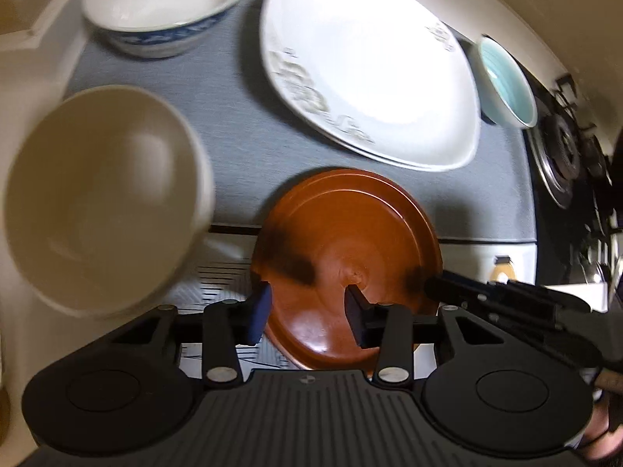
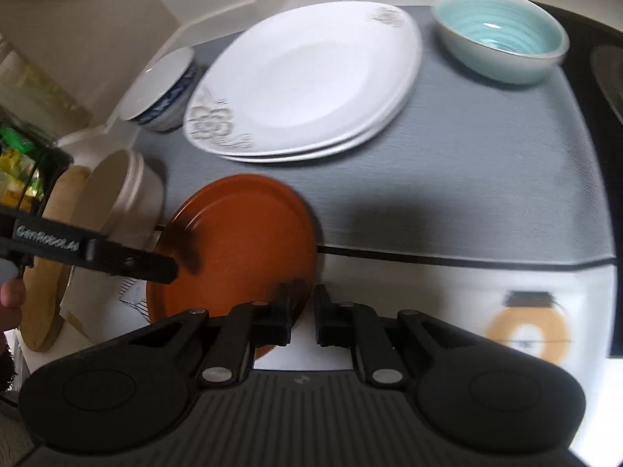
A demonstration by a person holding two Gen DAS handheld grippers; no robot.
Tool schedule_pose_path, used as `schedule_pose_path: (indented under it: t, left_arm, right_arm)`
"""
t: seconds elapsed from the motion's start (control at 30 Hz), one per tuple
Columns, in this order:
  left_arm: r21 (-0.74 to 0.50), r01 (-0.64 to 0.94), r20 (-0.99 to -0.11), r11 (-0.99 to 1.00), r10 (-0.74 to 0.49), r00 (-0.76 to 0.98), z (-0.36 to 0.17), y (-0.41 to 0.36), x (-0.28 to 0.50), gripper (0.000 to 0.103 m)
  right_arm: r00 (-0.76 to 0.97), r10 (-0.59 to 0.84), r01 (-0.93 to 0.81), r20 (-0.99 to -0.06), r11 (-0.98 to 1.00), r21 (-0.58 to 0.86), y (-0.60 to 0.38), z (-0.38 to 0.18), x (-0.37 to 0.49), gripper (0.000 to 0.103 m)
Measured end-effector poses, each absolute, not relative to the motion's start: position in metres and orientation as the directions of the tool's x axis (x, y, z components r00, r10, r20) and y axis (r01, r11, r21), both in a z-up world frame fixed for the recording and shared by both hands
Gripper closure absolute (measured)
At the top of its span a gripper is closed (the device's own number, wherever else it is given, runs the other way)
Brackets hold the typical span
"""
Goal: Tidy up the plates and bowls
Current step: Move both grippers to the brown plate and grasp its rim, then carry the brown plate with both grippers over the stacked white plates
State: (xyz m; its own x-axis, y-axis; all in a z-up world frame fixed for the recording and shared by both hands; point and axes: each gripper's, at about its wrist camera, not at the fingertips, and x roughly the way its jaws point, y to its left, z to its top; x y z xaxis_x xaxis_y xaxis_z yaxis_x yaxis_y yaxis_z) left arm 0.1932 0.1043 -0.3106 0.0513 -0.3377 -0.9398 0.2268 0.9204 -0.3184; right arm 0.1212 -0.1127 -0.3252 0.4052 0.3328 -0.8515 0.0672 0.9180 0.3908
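Observation:
A round brown plate hangs in the air over the front edge of the grey mat. My right gripper is shut on the plate's right rim, and in the left wrist view its tip meets that rim. My left gripper stands open astride the plate's left rim, pads apart from it; from the right wrist view it reaches in from the left. Two stacked white square plates lie on the mat behind.
A cream bowl is close on the left. A white and blue bowl and a teal bowl stand at the mat's far corners. A stove burner lies right; a wooden board leans left.

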Motion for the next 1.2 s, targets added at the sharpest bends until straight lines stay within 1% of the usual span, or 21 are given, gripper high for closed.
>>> schedule_pose_path:
  t: [0.07, 0.13, 0.2, 0.23, 0.27, 0.3, 0.33, 0.37, 0.4, 0.43, 0.47, 0.53, 0.6, 0.67, 0.7, 0.73, 0.77, 0.9, 1.0, 1.1, 1.2]
  left_arm:
    - [-0.258, 0.253, -0.956, 0.932, -0.284, 0.07, -0.311, 0.096, 0.191, 0.058]
    - [-0.252, 0.264, -0.958, 0.931, -0.279, 0.068, -0.314, 0.091, 0.191, 0.058]
    - [-0.264, 0.257, -0.958, 0.929, -0.283, 0.038, -0.32, 0.089, 0.193, 0.058]
    - [-0.255, 0.263, -0.962, 0.931, -0.272, 0.03, -0.323, 0.091, 0.194, 0.059]
    - [-0.233, 0.281, -0.968, 0.931, -0.251, 0.028, -0.326, 0.087, 0.193, 0.06]
    - [-0.211, 0.312, -0.971, 0.926, -0.236, 0.041, -0.327, 0.082, 0.191, 0.063]
    - [-0.187, 0.35, -0.973, 0.918, -0.222, 0.061, -0.325, 0.078, 0.19, 0.072]
    - [-0.169, 0.384, -0.975, 0.908, -0.21, 0.067, -0.325, 0.07, 0.188, 0.077]
    - [-0.158, 0.4, -0.977, 0.903, -0.203, 0.072, -0.326, 0.067, 0.187, 0.086]
    - [-0.149, 0.402, -0.977, 0.903, -0.198, 0.083, -0.326, 0.065, 0.186, 0.088]
    - [-0.147, 0.4, -0.977, 0.905, -0.197, 0.086, -0.325, 0.064, 0.186, 0.089]
    - [-0.151, 0.401, -0.976, 0.904, -0.2, 0.084, -0.325, 0.062, 0.186, 0.091]
    - [-0.174, 0.385, -0.974, 0.906, -0.215, 0.065, -0.326, 0.063, 0.187, 0.092]
    - [-0.213, 0.353, -0.971, 0.911, -0.237, 0.026, -0.325, 0.065, 0.189, 0.094]
    - [-0.215, 0.345, -0.972, 0.913, -0.236, 0.019, -0.324, 0.065, 0.188, 0.094]
    - [-0.21, 0.341, -0.973, 0.916, -0.23, 0.02, -0.322, 0.065, 0.187, 0.094]
    - [-0.204, 0.333, -0.974, 0.921, -0.225, 0.024, -0.318, 0.067, 0.187, 0.094]
    - [-0.259, 0.298, -0.96, 0.919, -0.28, 0.028, -0.292, 0.076, 0.187, 0.094]
    - [-0.268, 0.295, -0.952, 0.917, -0.299, 0.066, -0.266, 0.081, 0.188, 0.094]
    - [-0.312, 0.299, -0.933, 0.902, -0.35, 0.082, -0.243, 0.083, 0.192, 0.094]
    - [-0.32, 0.302, -0.916, 0.898, -0.375, 0.145, -0.218, 0.088, 0.199, 0.094]
  right_arm:
    - [0.4, 0.277, 0.072, -0.874, 0.941, 0.331, -0.118, -0.325, 0.117, 0.091]
    - [0.403, 0.224, 0.082, -0.887, 0.957, 0.279, -0.124, -0.325, 0.113, 0.091]
    - [0.414, 0.251, 0.102, -0.875, 0.942, 0.318, -0.133, -0.326, 0.109, 0.088]
    - [0.418, 0.279, 0.109, -0.864, 0.929, 0.353, -0.136, -0.327, 0.107, 0.084]
    - [0.423, 0.293, 0.117, -0.857, 0.92, 0.373, -0.138, -0.328, 0.106, 0.072]
    - [0.433, 0.287, 0.129, -0.855, 0.919, 0.374, -0.137, -0.33, 0.105, 0.068]
    - [0.45, 0.276, 0.139, -0.849, 0.918, 0.372, -0.137, -0.331, 0.103, 0.067]
    - [0.465, 0.27, 0.149, -0.843, 0.915, 0.375, -0.137, -0.332, 0.102, 0.064]
    - [0.478, 0.272, 0.154, -0.835, 0.91, 0.385, -0.136, -0.332, 0.101, 0.061]
    - [0.489, 0.282, 0.159, -0.826, 0.902, 0.402, -0.136, -0.332, 0.1, 0.054]
    - [0.493, 0.289, 0.159, -0.821, 0.898, 0.411, -0.137, -0.332, 0.099, 0.049]
    - [0.481, 0.297, 0.13, -0.825, 0.906, 0.403, -0.134, -0.331, 0.1, 0.048]
    - [0.453, 0.292, 0.084, -0.842, 0.927, 0.366, -0.128, -0.33, 0.103, 0.049]
    - [0.445, 0.282, 0.071, -0.85, 0.935, 0.348, -0.126, -0.327, 0.102, 0.074]
    - [0.455, 0.264, 0.074, -0.851, 0.941, 0.331, -0.125, -0.324, 0.101, 0.08]
    - [0.465, 0.255, 0.069, -0.848, 0.944, 0.322, -0.124, -0.321, 0.099, 0.09]
    - [0.468, 0.257, 0.065, -0.846, 0.944, 0.323, -0.125, -0.317, 0.097, 0.094]
    - [0.514, 0.251, 0.069, -0.82, 0.941, 0.331, -0.127, -0.287, 0.087, 0.094]
    - [0.557, 0.265, 0.083, -0.787, 0.925, 0.37, -0.133, -0.265, 0.086, 0.094]
    - [0.592, 0.251, 0.095, -0.766, 0.922, 0.376, -0.138, -0.245, 0.094, 0.09]
    - [0.636, 0.266, 0.08, -0.724, 0.911, 0.405, -0.145, -0.225, 0.103, 0.09]
